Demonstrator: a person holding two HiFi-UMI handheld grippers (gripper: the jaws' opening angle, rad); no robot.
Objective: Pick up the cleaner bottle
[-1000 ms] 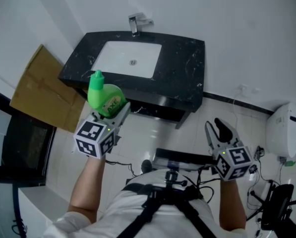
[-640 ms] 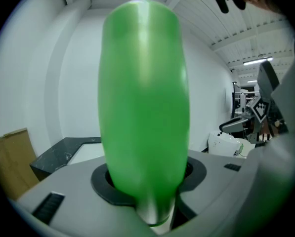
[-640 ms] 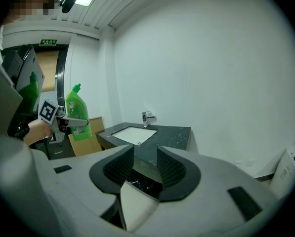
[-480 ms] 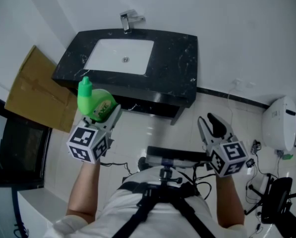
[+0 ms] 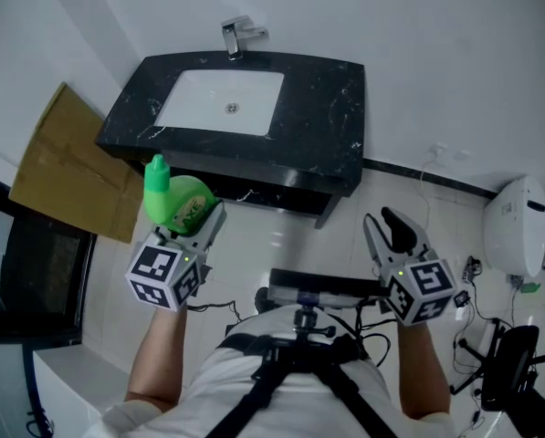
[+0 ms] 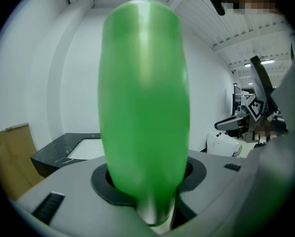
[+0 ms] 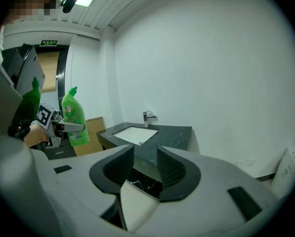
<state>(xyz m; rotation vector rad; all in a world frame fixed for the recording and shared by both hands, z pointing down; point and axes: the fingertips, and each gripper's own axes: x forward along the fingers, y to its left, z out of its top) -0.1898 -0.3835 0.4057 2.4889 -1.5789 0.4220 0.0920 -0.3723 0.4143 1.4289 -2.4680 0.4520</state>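
Cleaner bottle (image 5: 179, 203) is clamped in the left gripper (image 5: 190, 223), jaws squeezed on the green body below the label, cap up, and the whole thing is hanging in the air, touching nothing else. Compared with a second ago, the left gripper has drifted back and down a bit: the cap used to overlap the front of the black sink counter (image 5: 327, 108), and now it sits just clear of that front edge on my side. The right gripper (image 5: 393, 231) hasn't budged and its jaws stand apart with nothing between them, just the counter showing through the gap. For room: the counter's front edge is just ahead of the left gripper, and its corner is ahead of the bottle and a little outboard, so that's the tight spot. A cardboard sheet (image 5: 67, 167) leans on the wall further out on the left gripper's outer side. Between the two grippers is bare white floor, plenty of space there. Outboard of the right gripper there's a white rounded fixture (image 5: 518, 235) and some cables (image 5: 477, 331) on the floor, well apart from the jaws.
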